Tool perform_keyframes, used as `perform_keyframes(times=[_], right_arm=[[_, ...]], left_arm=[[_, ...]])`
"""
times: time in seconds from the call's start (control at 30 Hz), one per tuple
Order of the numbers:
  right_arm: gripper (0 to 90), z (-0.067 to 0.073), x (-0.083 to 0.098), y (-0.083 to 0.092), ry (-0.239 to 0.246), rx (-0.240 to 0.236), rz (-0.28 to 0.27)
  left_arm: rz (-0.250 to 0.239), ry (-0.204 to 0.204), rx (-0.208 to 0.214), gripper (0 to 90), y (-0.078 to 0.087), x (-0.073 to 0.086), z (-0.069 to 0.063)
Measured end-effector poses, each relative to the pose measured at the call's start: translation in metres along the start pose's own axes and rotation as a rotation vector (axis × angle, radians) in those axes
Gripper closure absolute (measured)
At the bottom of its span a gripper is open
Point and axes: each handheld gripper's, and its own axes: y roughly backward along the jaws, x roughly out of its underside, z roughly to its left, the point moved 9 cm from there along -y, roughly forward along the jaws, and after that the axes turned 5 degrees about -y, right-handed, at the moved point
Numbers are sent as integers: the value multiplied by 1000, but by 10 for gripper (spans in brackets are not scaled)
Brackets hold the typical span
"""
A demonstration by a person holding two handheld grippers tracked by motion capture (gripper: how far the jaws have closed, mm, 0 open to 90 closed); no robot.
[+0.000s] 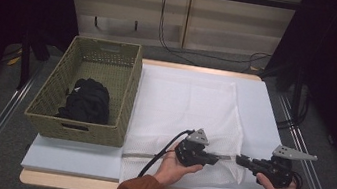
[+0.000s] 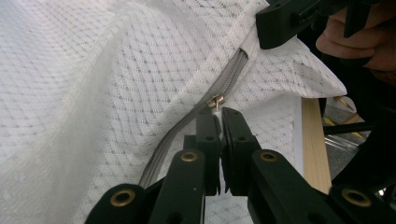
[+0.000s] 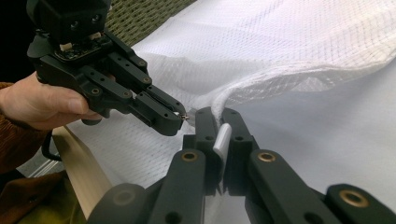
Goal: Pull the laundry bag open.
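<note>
Lower centre of the high view: both grippers on mesh laundry bag (image 1: 189, 108).
Left gripper (image 1: 215, 156) jaws clamped on zipper pull (image 2: 216, 101); right gripper (image 1: 239, 159) jaws clamped on bag's edge (image 3: 223, 140).

A woven rectangular basket (image 1: 47, 112) stands at the left of the surface (image 1: 70, 161), with a bundled dark garment (image 1: 86, 100) lying in it. To its right a white mesh laundry bag (image 1: 185, 107) lies spread flat on the surface, its grey zipper (image 2: 205, 105) along the near edge. The left tool (image 1: 220, 157) and right tool (image 1: 236, 159) meet tip to tip over that near edge, the left at the zipper's metal pull (image 2: 216, 101), the right on the bag's hem.
</note>
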Motion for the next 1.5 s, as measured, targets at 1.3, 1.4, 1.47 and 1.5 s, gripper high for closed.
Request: perform_keyframes(times=[1.3,1.4,1.47,1.5], right_arm=[[871,-7,-4,7,-6,24,-27],[870,-6,-2,6,-1,27,-23],[870,-5,-3,7,4,23,-25],[870,-5,-3,7,4,23,-25]], left_arm=[[38,8,-46,866,16,17,12],[29,19,-43,866,17,17,13],[33,16,-51,866,18,17,13],[46,11,-55,866,19,19,14]])
